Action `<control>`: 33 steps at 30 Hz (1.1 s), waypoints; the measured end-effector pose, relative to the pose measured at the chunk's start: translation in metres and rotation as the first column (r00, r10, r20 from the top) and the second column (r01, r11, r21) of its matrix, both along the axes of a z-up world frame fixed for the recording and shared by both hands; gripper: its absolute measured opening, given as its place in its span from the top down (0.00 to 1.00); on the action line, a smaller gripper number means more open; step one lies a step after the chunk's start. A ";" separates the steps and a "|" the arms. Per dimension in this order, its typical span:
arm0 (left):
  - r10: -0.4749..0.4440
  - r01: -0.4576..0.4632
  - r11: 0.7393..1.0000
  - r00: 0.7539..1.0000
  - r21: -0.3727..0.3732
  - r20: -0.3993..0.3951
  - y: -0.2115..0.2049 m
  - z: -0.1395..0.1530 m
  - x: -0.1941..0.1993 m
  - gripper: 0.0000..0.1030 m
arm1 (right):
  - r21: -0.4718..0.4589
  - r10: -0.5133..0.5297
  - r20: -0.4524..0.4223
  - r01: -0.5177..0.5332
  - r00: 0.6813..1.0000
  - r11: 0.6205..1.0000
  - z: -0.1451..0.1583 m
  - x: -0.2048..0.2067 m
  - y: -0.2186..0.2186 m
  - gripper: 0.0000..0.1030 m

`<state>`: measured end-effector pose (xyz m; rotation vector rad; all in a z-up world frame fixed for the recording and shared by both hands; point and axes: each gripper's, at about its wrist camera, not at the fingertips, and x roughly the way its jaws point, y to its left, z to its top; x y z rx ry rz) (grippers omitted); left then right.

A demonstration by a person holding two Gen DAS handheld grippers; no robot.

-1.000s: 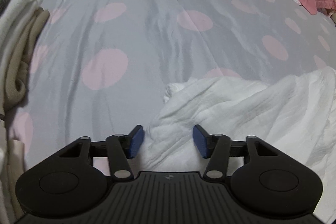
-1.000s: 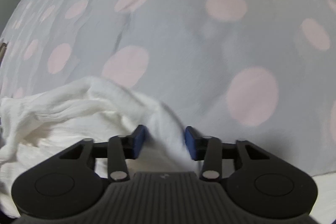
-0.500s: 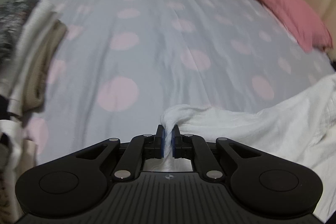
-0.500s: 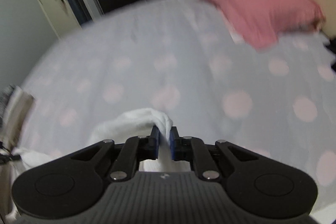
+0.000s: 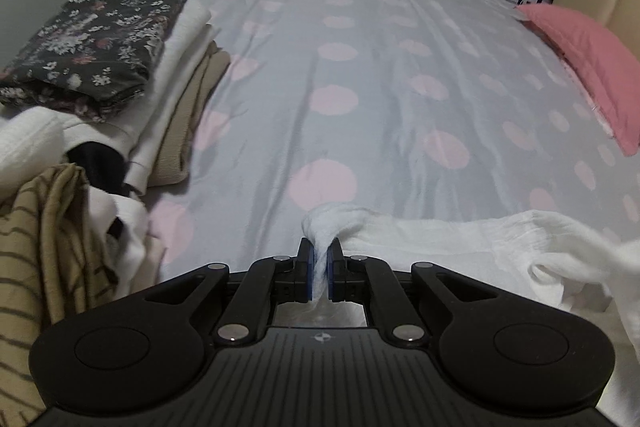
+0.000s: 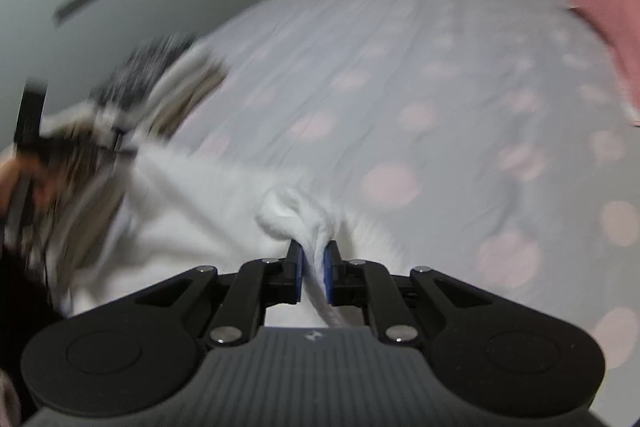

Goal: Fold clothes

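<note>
Grippers first: left gripper (image 5: pixel 319 269) clamped tight on a bunched edge of the white garment (image 5: pixel 460 239), right gripper (image 6: pixel 313 273) pinching another bunch of it (image 6: pixel 200 223). Cloth droops between them over the polka-dot bedspread (image 5: pixel 360 47). Folded stack (image 5: pixel 120 39) sits far left w/ loose clothes nearby; pink pillow (image 5: pixel 588 63) far right. Right view blurry, prob. same pile.

Right-wrist view motion-blurred, esp. clothes pile (image 6: pixel 132 99) at left; pink pillow (image 6: pixel 612 23) cut off.

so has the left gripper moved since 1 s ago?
Yes. The left gripper rose and tilted up off the white garment: the pink pillow dropped lower in its view, and the far wall appeared.
</note>
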<state>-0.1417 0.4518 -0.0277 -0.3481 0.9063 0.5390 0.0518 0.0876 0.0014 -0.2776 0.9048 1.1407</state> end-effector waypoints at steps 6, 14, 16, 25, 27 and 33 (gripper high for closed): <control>0.011 -0.010 1.000 0.999 0.003 -0.035 0.002 -0.006 -0.008 0.96 | -0.024 0.064 0.048 -0.063 0.997 0.998 -0.003 -0.011 -0.001 0.67; 0.021 -0.020 1.000 0.997 0.011 -0.068 0.007 -0.014 -0.010 0.96 | 0.024 -0.069 0.161 0.066 0.985 0.998 0.024 0.022 -0.055 0.57; 0.023 -0.022 1.000 0.997 0.016 -0.080 0.008 -0.017 -0.008 0.96 | -0.058 -0.057 0.191 0.069 0.980 0.996 0.014 0.028 -0.070 0.57; 0.023 -0.020 0.999 0.994 0.026 -0.106 0.008 -0.022 -0.002 0.95 | -0.341 0.161 0.228 -0.076 0.960 0.937 -0.040 0.014 -0.104 0.57; 0.023 -0.020 0.999 0.993 0.030 -0.113 0.008 -0.023 -0.001 0.95 | -0.344 0.162 0.256 -0.067 0.953 0.937 -0.045 0.013 -0.103 0.59; 0.033 -0.029 0.999 0.992 0.032 -0.122 0.010 -0.026 0.001 0.95 | -0.296 0.096 0.253 -0.017 0.963 0.955 -0.049 0.027 -0.085 0.96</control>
